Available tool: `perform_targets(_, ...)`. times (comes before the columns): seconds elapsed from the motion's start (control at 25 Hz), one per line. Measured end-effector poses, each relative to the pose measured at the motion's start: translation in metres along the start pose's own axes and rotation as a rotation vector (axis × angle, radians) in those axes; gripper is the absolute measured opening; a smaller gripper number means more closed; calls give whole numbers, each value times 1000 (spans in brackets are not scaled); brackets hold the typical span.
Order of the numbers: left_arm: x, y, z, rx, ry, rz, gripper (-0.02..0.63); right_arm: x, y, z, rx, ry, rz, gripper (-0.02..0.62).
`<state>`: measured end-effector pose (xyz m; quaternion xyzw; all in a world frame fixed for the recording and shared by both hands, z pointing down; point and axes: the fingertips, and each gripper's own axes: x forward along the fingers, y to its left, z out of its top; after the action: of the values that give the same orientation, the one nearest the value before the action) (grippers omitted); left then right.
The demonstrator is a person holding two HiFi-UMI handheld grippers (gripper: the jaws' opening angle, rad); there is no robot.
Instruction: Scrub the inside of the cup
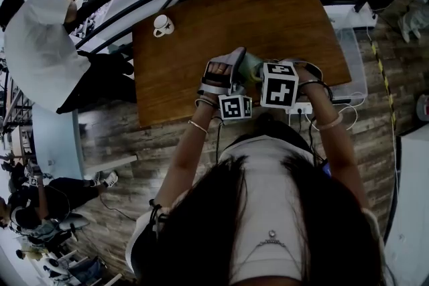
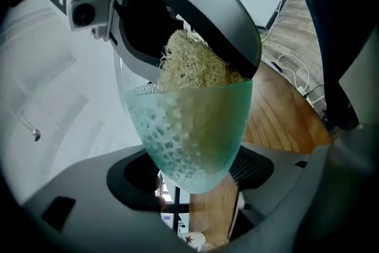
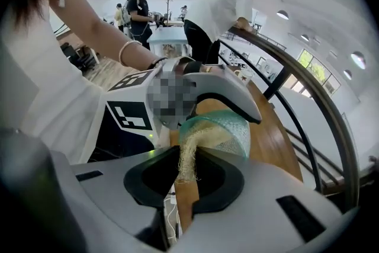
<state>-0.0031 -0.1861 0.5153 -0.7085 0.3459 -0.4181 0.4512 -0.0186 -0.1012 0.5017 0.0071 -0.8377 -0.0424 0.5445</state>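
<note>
1. slippage risk, left gripper view: pale green cup (image 2: 189, 127) clamped low on its body by left gripper (image 2: 192, 178), mouth turned up toward right gripper (image 2: 195, 50), fibre scrubber (image 2: 189, 68) stuffed into that mouth. could have twisted or been levered out of the pads under hard scrubbing, given the rounded wall and a hold so near the base. far rim masked by the other jaws; depth of the wad blurred by the frosted wall.
2. right gripper view: closed narrowly on a thin tail of the fibre scrubber, the rest packed inside the cup just beyond. might have pulled free and left the wad behind, or dragged it out on a twist. exact pad contact on the fibres hard to make out.
3. head view: both grippers pressed close over the near part of the wooden table (image 1: 201, 30), cup only a green sliver between them. if dropped, likely lost over the table edge. jaws and scrubber hidden behind marker cubes (image 1: 279, 84) and hands; small white mug (image 1: 163, 25) well apart at the far corner.
</note>
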Motion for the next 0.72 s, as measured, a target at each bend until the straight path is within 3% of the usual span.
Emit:
perform_targets(0.36, 2, -1, 2, 3, 4, -4, 350, 2, 0, -2, 32, -42, 28, 81)
perform_targets(0.72, 4, 0, -3, -15, 9, 22, 350, 3, 0, 0, 189, -185, 125, 81)
